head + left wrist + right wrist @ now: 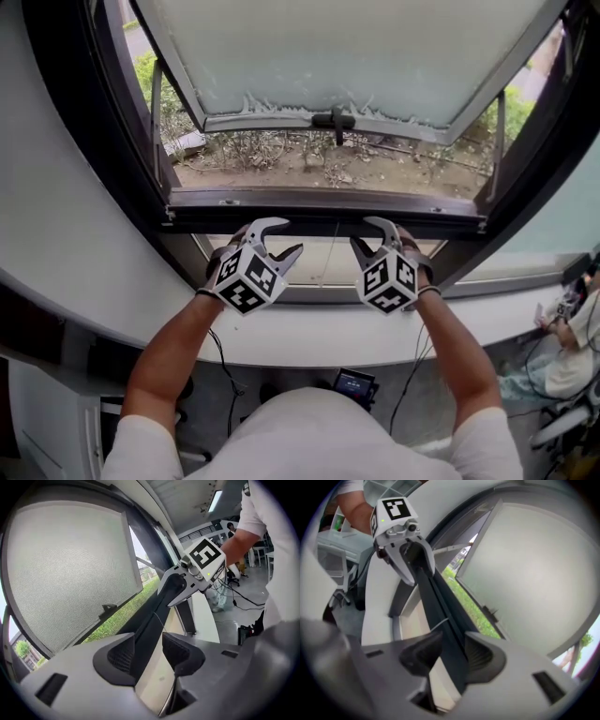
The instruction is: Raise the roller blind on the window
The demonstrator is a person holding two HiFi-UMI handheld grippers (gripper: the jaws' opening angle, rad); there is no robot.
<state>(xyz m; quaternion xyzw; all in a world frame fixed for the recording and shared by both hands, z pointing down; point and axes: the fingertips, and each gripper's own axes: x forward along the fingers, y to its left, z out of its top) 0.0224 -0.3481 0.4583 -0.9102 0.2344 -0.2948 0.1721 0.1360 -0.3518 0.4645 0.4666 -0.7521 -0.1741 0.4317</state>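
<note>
Nearest you runs the white sill (309,330). Just past it, your left gripper (287,238) and right gripper (364,233) both hold their jaws wide apart. They grip nothing. Each straddles the roller blind's dark rail (323,221) without pressing it. Farther off, the frosted window pane (347,56) tilts outward.

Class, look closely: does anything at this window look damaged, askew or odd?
Yes. The frosted film on the open sash is ragged along its lower edge, either side of the handle, as if torn. Nothing else stands out.
</note>
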